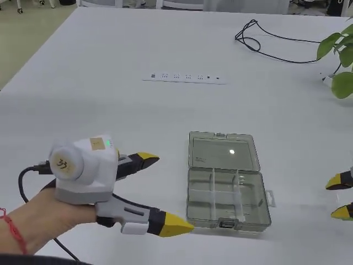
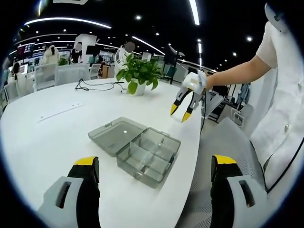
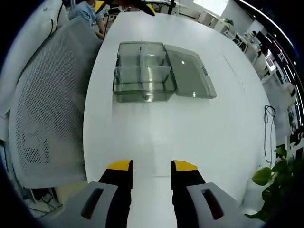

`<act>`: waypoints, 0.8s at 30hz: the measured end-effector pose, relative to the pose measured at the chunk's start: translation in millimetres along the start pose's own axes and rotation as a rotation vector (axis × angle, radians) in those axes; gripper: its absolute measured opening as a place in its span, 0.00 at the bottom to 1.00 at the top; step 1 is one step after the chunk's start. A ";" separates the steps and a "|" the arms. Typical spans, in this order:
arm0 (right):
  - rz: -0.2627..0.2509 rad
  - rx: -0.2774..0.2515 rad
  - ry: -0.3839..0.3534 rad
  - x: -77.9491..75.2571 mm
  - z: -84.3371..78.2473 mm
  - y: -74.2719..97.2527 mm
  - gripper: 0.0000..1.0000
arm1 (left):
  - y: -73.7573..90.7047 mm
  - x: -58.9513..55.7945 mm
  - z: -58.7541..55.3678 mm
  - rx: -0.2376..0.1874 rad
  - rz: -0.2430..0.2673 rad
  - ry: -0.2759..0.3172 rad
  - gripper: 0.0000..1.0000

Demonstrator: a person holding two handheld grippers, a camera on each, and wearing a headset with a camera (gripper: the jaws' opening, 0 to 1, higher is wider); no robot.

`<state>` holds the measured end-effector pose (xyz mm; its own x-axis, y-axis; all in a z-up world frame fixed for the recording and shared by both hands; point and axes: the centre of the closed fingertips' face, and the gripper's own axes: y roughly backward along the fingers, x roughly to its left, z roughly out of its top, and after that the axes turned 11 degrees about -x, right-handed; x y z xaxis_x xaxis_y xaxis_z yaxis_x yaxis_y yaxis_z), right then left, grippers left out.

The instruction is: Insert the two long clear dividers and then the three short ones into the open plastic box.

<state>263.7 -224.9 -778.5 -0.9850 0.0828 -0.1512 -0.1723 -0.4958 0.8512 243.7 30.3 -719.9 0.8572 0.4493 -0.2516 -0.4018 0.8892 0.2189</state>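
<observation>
The open smoky-clear plastic box (image 1: 199,208) lies on the white table, its lid (image 1: 223,152) folded flat behind it. Clear dividers (image 1: 212,190) stand inside and split it into compartments. My left gripper (image 1: 162,191) hovers just left of the box, open, nothing between its yellow tips. My right gripper (image 1: 337,197) sits at the right edge, apart from the box, open and empty. In the left gripper view the box (image 2: 142,152) lies ahead between the jaws, with the right gripper (image 2: 186,107) beyond it. In the right gripper view the box (image 3: 142,71) is well ahead of my right gripper (image 3: 151,166).
A white power strip (image 1: 185,77) lies mid-table, a black cable (image 1: 265,41) loops at the far right, and plant leaves (image 1: 339,61) hang over the right edge. A mesh chair (image 3: 47,95) stands beside the table edge. People sit in the background.
</observation>
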 end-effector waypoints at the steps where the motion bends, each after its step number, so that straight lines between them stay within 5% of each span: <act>1: -0.007 -0.007 0.006 -0.9 6.2 1.5 0.33 | -1.6 -0.3 1.8 -0.007 -0.001 0.004 1.00; 5: -0.036 -0.064 0.031 -2.9 42.9 8.6 0.33 | -9.2 -3.0 10.7 -0.021 0.012 0.037 0.98; 11: -0.060 -0.122 0.071 1.2 90.2 13.7 0.33 | -26.9 -14.0 24.5 -0.052 0.001 0.171 0.88; 14: -0.064 -0.142 0.082 4.4 107.3 15.3 0.33 | -36.5 -25.9 29.6 -0.052 -0.022 0.299 0.78; 24: -0.081 -0.178 0.120 13.2 153.1 13.7 0.33 | -57.9 -51.2 44.3 -0.083 -0.060 0.534 0.56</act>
<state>247.6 -98.3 -691.9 -0.9587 0.0303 -0.2827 -0.2364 -0.6376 0.7332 237.3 -48.0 -678.0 0.6050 0.3595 -0.7104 -0.3995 0.9089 0.1196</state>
